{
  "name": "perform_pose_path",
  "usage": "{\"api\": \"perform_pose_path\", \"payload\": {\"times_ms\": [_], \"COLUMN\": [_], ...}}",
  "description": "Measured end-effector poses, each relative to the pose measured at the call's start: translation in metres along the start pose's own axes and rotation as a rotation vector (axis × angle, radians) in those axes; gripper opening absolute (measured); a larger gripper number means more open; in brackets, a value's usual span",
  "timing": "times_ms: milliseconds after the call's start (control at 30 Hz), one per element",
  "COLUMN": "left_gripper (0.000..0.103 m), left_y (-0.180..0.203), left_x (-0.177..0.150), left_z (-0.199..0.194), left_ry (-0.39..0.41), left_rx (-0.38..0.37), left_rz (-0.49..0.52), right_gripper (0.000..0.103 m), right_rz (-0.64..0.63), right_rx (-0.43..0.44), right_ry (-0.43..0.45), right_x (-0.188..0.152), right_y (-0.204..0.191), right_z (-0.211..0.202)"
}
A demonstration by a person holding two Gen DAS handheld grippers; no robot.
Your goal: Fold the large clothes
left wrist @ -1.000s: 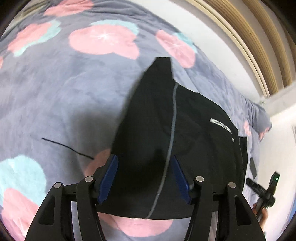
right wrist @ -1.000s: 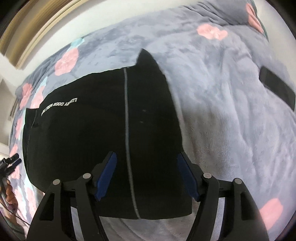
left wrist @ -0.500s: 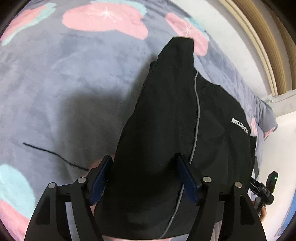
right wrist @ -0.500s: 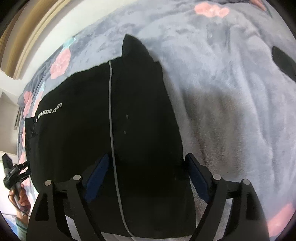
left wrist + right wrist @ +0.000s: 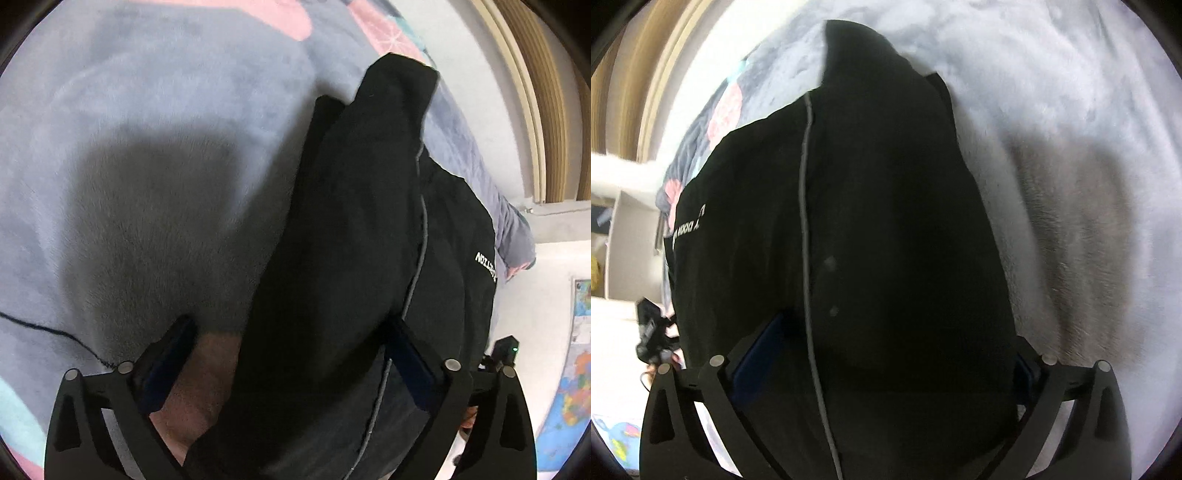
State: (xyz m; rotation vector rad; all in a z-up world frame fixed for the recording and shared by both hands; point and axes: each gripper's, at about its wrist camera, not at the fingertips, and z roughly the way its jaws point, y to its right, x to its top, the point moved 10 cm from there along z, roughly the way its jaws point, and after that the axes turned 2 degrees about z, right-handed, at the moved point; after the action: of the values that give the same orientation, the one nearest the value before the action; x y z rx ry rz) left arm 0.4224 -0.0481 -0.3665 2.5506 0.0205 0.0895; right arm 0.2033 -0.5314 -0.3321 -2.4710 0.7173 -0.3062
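Black garment (image 5: 351,258), lengthwise away, on blanket (image 5: 129,166)

Left gripper (image 5: 291,354): fingers spread wide, blue pads (image 5: 166,363) facing inward, black cloth (image 5: 351,258) lying between them and draped over the near end. Right gripper (image 5: 890,354): same pose, fingers wide apart, left blue pad (image 5: 759,354) visible, right pad mostly hidden behind the cloth. Whether either actually pinches the cloth can't be told.
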Motion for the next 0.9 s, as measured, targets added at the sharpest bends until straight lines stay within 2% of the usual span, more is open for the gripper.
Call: {"api": "perform_pose_path", "payload": {"times_ms": [200, 233, 267, 300, 400, 467, 567, 733, 767, 800, 833, 867, 900], "left_gripper": [0.099, 0.088, 0.057, 0.055, 0.042, 0.035, 0.028, 0.022, 0.018, 0.009, 0.009, 0.009, 0.009], "left_y": [0.005, 0.009, 0.017, 0.027, 0.040, 0.052, 0.071, 0.115, 0.122, 0.138, 0.150, 0.159, 0.168], "left_x": [0.003, 0.003, 0.002, 0.000, -0.002, -0.005, -0.010, -0.033, -0.040, -0.052, -0.059, -0.071, -0.082], "left_z": [0.002, 0.002, 0.005, 0.004, -0.006, -0.019, -0.042, -0.090, -0.096, -0.114, -0.124, -0.139, -0.148], "left_ry": [0.033, 0.044, 0.046, 0.049, 0.087, 0.118, 0.161, 0.220, 0.228, 0.244, 0.239, 0.252, 0.270], "left_rx": [-0.015, -0.031, -0.055, -0.103, -0.052, -0.077, -0.140, -0.238, -0.245, -0.295, -0.351, -0.370, -0.318], "left_rz": [0.034, 0.048, 0.054, 0.055, 0.109, 0.121, 0.135, 0.183, 0.197, 0.227, 0.238, 0.263, 0.317], "right_gripper": [0.103, 0.103, 0.103, 0.102, 0.088, 0.066, 0.043, 0.034, 0.033, 0.033, 0.033, 0.033, 0.033], "right_rz": [0.041, 0.033, 0.025, 0.019, -0.046, -0.093, -0.170, -0.287, -0.313, -0.335, -0.353, -0.377, -0.391], "right_rx": [0.047, 0.049, 0.054, 0.062, 0.066, 0.055, 0.043, 0.070, 0.078, 0.086, 0.083, 0.080, 0.095], "right_ry": [0.009, 0.010, 0.009, 0.003, 0.006, 0.024, 0.058, 0.121, 0.136, 0.150, 0.163, 0.181, 0.192], "right_x": [0.005, 0.003, 0.002, -0.002, -0.006, -0.010, -0.017, -0.037, -0.043, -0.050, -0.054, -0.064, -0.067], "right_y": [-0.001, -0.001, -0.003, -0.010, -0.028, -0.041, -0.063, -0.107, -0.118, -0.130, -0.137, -0.148, -0.156], "right_z": [0.008, 0.008, 0.009, 0.010, 0.008, 0.004, -0.014, -0.053, -0.063, -0.074, -0.084, -0.097, -0.111]}}
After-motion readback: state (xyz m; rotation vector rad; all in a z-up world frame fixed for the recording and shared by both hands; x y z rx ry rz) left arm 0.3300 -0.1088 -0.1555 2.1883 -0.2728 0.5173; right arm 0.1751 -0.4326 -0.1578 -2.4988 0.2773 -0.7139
